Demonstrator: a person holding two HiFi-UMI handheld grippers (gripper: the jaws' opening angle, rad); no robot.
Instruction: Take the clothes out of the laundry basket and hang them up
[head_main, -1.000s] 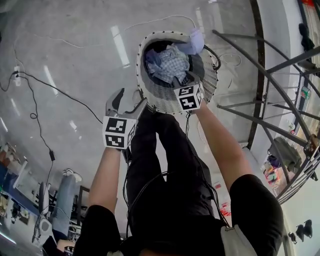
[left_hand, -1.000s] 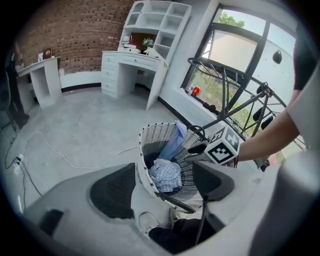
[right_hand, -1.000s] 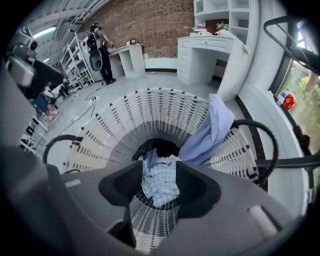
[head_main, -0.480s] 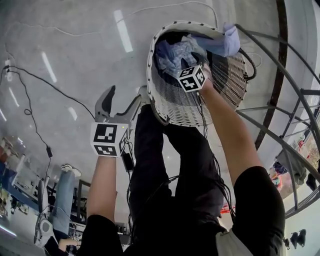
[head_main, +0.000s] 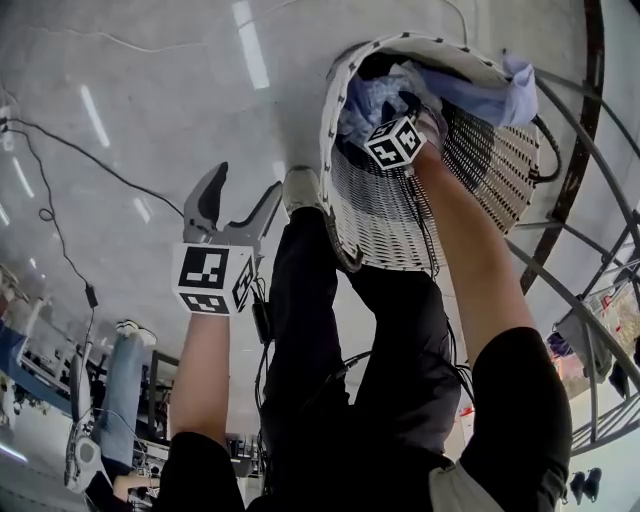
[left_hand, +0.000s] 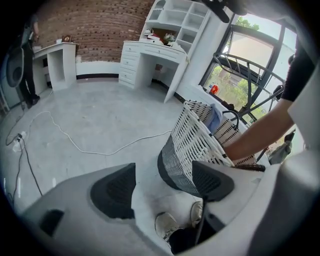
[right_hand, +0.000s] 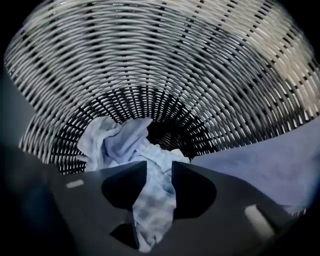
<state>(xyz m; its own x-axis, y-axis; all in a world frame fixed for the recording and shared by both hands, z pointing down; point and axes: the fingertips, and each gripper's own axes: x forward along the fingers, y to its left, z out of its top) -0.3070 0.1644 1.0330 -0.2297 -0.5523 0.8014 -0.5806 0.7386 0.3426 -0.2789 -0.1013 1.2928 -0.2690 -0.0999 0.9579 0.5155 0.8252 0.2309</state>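
The white and grey wicker laundry basket (head_main: 385, 215) stands on the floor in front of my legs. Pale blue checked clothes (head_main: 365, 100) lie inside it, and a lilac garment (head_main: 495, 90) hangs over its far rim. My right gripper (right_hand: 159, 167) is down inside the basket. Its jaws are closing, and a strip of the checked cloth (right_hand: 150, 200) fills the gap and touches both pads. In the head view only its marker cube (head_main: 395, 143) shows. My left gripper (head_main: 245, 185) hangs open and empty over the floor, left of the basket (left_hand: 192, 150).
The metal bars of a drying rack (head_main: 590, 150) rise to the right of the basket. Cables (head_main: 60, 150) trail over the grey floor at left. A white desk with shelves (left_hand: 150, 55) stands against the far brick wall. My shoe (head_main: 300, 190) is beside the basket.
My right gripper has gone deeper into the basket among the clothes. The basket now sits higher and further right in the head view. The left gripper has hardly moved.
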